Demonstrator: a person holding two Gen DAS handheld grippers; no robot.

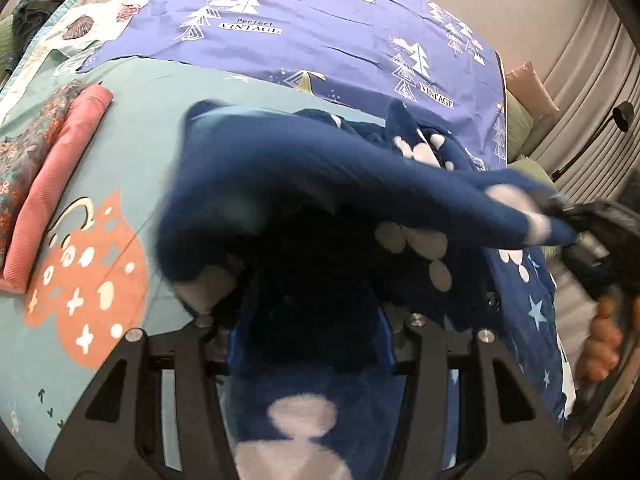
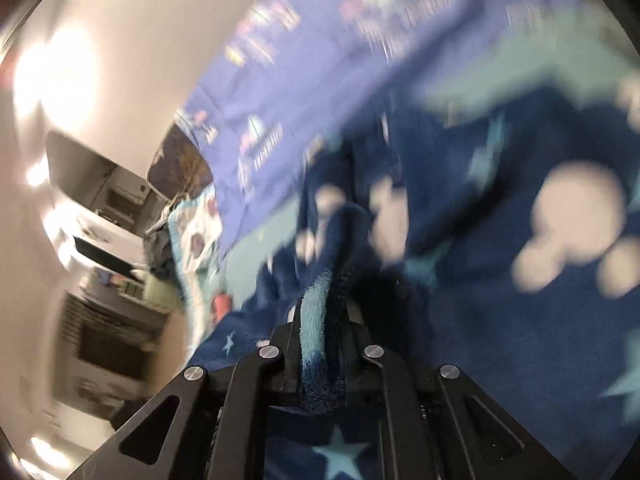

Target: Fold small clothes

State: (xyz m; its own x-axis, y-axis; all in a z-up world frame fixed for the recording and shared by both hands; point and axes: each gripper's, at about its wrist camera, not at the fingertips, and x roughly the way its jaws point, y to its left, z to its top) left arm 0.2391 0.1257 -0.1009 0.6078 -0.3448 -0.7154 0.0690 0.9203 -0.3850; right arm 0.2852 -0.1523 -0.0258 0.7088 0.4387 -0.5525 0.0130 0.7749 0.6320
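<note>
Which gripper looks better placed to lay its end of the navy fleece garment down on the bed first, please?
Probably the left. The left gripper sits over the teal bedsheet, navy garment draped on it. The right gripper, clamped on an edge, is out at the bed's side.

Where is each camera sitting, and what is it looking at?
Left wrist view: rides on the left claw, looking down along it at the bed with the teal sheet; blue fleece garment drapes its fingers, the person's right hand shows at the right edge.
Right wrist view: rides on the right claw, tilted and blurred, facing across the bed; its fingers pinch the garment's edge.
Shared: the blue fleece garment with white blobs and the purple tree-print sheet.
</note>
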